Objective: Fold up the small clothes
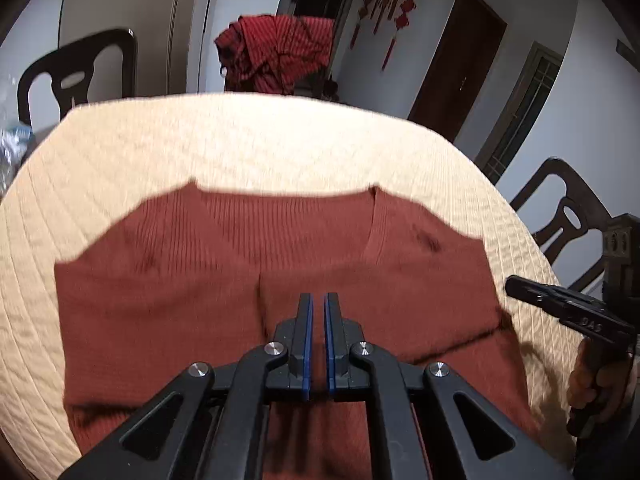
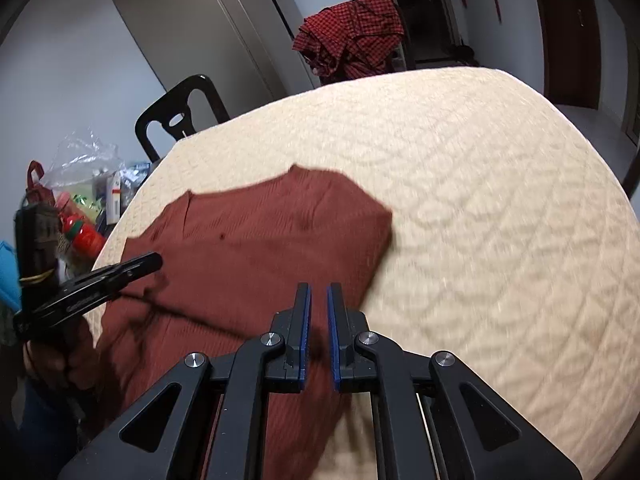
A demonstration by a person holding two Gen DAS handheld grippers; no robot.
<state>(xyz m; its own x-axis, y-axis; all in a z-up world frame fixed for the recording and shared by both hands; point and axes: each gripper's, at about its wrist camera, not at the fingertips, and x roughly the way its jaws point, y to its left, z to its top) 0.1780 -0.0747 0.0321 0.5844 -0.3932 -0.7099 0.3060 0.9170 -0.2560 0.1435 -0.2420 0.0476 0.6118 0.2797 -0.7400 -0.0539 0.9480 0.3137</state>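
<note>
A rust-brown ribbed knit top lies flat on the round table with the cream quilted cover, neckline at the far side, with a fold across its near part. It also shows in the right wrist view. My left gripper hovers over the top's middle, its jaws nearly closed with a narrow gap and nothing between them. My right gripper hovers over the top's right edge, jaws likewise nearly closed and empty. The right gripper also shows in the left wrist view; the left one shows in the right wrist view.
A red checked cloth hangs over a chair behind the table. Dark wooden chairs stand at far left and at right. Plastic bags and a red-capped bottle sit left of the table. The cover spreads wide to the right.
</note>
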